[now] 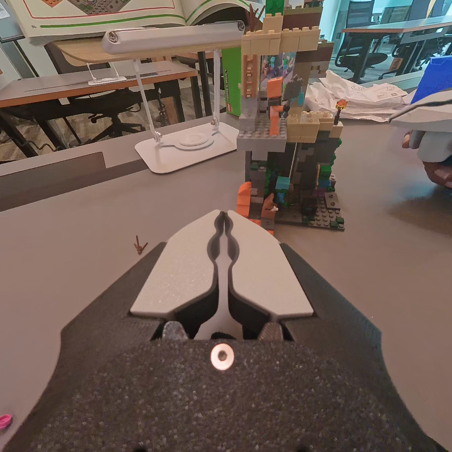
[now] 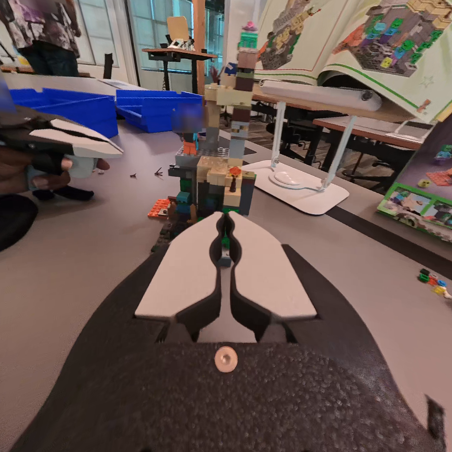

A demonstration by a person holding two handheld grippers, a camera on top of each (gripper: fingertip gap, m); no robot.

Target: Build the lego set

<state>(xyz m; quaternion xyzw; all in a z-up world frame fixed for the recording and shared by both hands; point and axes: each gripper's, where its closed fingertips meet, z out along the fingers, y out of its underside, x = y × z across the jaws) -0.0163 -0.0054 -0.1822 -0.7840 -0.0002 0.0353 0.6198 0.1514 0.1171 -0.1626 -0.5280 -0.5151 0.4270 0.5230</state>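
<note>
Left wrist view: left gripper (image 1: 223, 215) (fingertips together) near lego tower (image 1: 288, 127).

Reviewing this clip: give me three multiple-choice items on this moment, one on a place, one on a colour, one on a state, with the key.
1. Where does the small brown twig piece lie?
A. on the table left of the left tongs
B. on top of the tower
C. in a blue bin

2. What colour is the figure on the grey platform of the lego tower?
A. yellow
B. orange
C. white

3. How do the right tongs stand?
A. wide open
B. shut, tips together
C. out of view

Key: 1 A, it lies on bare table beside the tongs; 2 B, its body is orange; 3 B, the tips meet in the right wrist view.
</note>
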